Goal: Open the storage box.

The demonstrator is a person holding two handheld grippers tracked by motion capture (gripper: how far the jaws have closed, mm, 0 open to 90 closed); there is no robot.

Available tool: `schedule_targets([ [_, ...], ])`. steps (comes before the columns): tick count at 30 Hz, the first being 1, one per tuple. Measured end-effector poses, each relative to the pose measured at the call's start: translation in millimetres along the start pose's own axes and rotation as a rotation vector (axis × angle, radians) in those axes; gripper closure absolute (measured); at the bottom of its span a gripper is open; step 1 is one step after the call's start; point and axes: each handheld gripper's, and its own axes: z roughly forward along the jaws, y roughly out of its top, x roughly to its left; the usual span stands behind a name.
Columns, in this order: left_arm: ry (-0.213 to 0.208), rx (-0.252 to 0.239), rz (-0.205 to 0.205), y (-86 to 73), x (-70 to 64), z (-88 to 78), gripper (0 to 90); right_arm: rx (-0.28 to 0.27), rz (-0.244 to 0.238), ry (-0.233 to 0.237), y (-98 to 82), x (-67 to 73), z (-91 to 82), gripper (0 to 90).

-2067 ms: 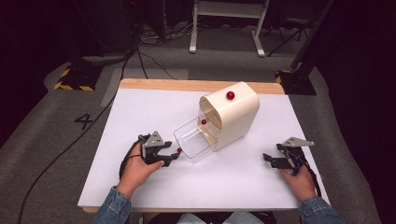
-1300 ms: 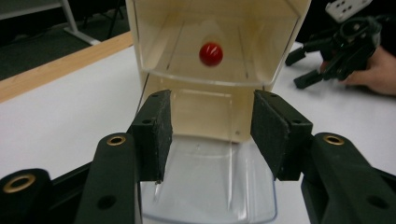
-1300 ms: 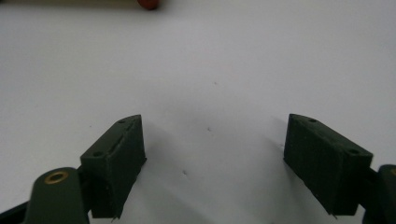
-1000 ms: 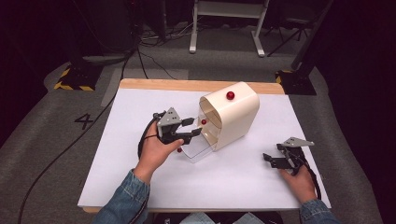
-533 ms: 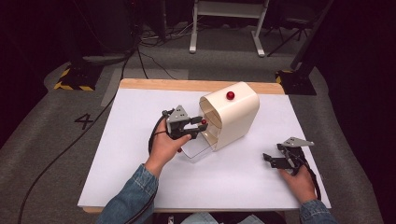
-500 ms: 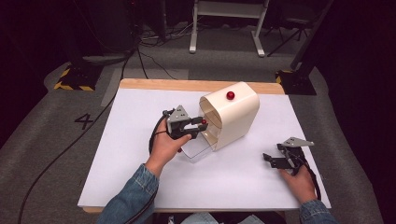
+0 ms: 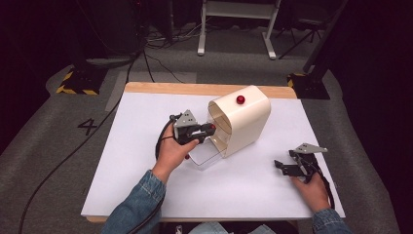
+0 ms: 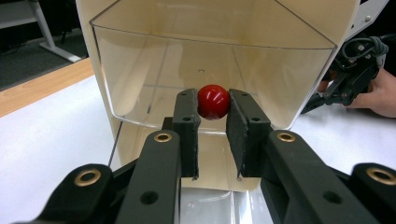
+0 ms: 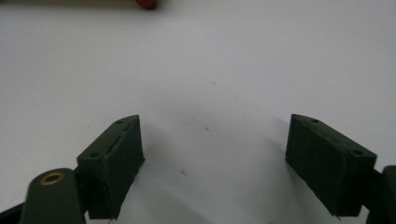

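A cream rounded box (image 7: 246, 122) stands on the white table (image 7: 136, 146), with a red button (image 7: 240, 99) on its top. A clear drawer (image 7: 207, 157) juts from its open left end. In the left gripper view the drawer's clear front (image 8: 154, 70) carries a red knob (image 8: 213, 101). My left gripper (image 8: 213, 108) has just been closing and is now shut on that knob, both pads pressing its sides. From above, the left gripper (image 7: 209, 129) sits at the box's mouth. My right gripper (image 7: 283, 167) rests open on the table to the right, with bare white surface between its jaws (image 9: 215, 140).
The table's wooden far edge (image 7: 195, 88) runs behind the box. A cable (image 7: 160, 141) loops from the left gripper. The right hand and its gripper (image 8: 348, 77) show beyond the box. Dark floor with stands and cables lies past the table.
The left hand has lifted from the table and moved right to the drawer front, and its jaws have closed on the red knob. The right hand has stayed put.
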Motion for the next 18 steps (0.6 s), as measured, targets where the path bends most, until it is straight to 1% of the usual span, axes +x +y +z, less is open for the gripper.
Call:
schedule_targets([
  [5,0.005,0.005,0.011,0.4,-0.5,-0.7,74.4,0.0,0.0,0.0,0.0,0.0,0.0,19.2],
  [9,0.006,0.011,0.01,-0.3,-2.3,-3.8,74.4,0.0,0.001,0.001,0.0,-0.1,0.0,19.3],
  [13,0.017,0.016,0.026,-1.7,-3.6,-12.9,74.4,0.001,0.001,0.001,0.0,-0.4,0.1,19.2],
  [14,0.017,0.013,0.019,-2.2,-4.4,-14.5,74.3,0.0,0.002,0.002,0.0,-0.3,0.1,19.2],
  [18,0.027,0.017,0.025,-4.5,-6.0,-25.8,74.4,0.0,0.001,0.002,0.0,-0.3,0.1,19.2],
])
